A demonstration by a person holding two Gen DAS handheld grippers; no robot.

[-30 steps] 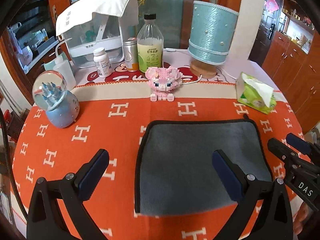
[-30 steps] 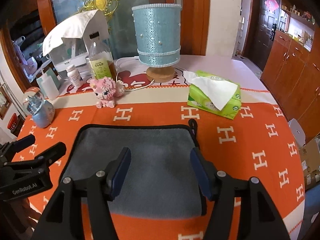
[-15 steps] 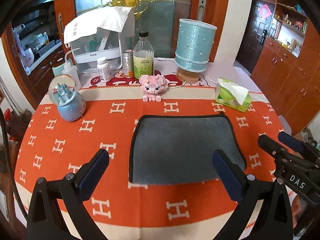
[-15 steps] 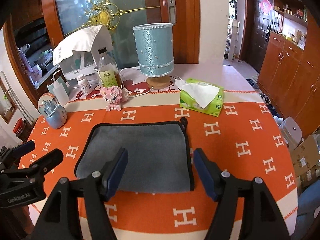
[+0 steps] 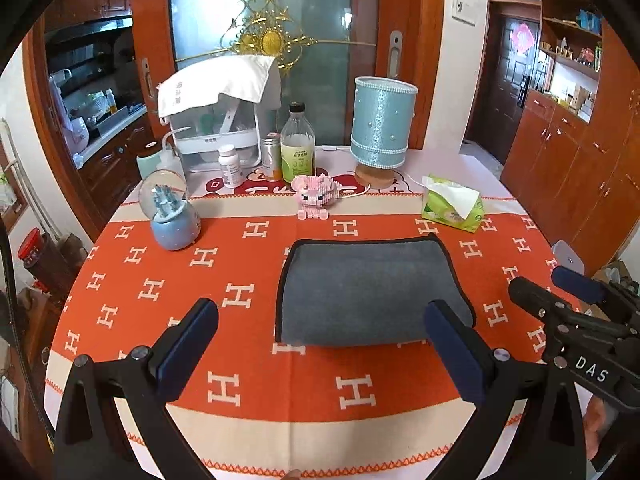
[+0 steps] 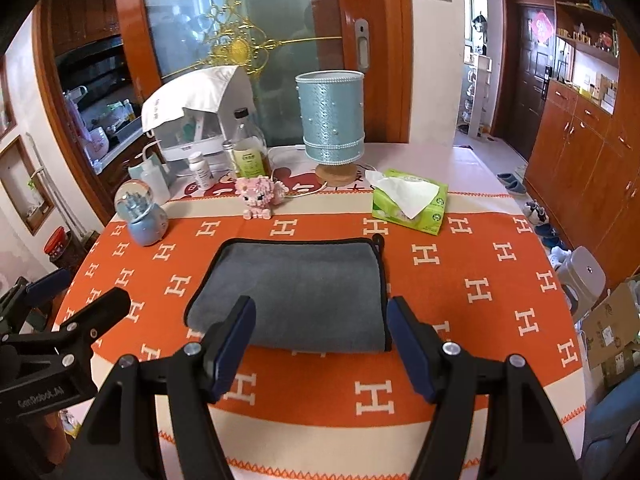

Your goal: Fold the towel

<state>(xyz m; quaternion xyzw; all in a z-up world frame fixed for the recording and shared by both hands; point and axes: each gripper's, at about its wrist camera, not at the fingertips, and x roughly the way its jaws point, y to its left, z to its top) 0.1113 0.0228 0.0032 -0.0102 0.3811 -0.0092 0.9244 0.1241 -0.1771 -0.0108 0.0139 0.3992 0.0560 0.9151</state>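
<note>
A grey towel with a black hem (image 5: pixel 370 292) lies folded flat on the orange tablecloth (image 5: pixel 160 280); it also shows in the right wrist view (image 6: pixel 296 288). My left gripper (image 5: pixel 320 344) is open and empty, held above the table's near edge, short of the towel. My right gripper (image 6: pixel 322 344) is open and empty, also above the near edge just before the towel's front fold. Each gripper shows at the side of the other's view.
Behind the towel stand a pink brick pig (image 5: pixel 314 196), a blue snow globe (image 5: pixel 172 216), a green tissue pack (image 5: pixel 454 208), a blue lamp (image 5: pixel 382 128), a bottle (image 5: pixel 297 144) and a white covered appliance (image 5: pixel 218 120). A stool (image 6: pixel 584 276) stands to the right.
Both grippers have pulled back and up from the towel toward the table's near edge. The towel lies still and looks smaller and farther away.
</note>
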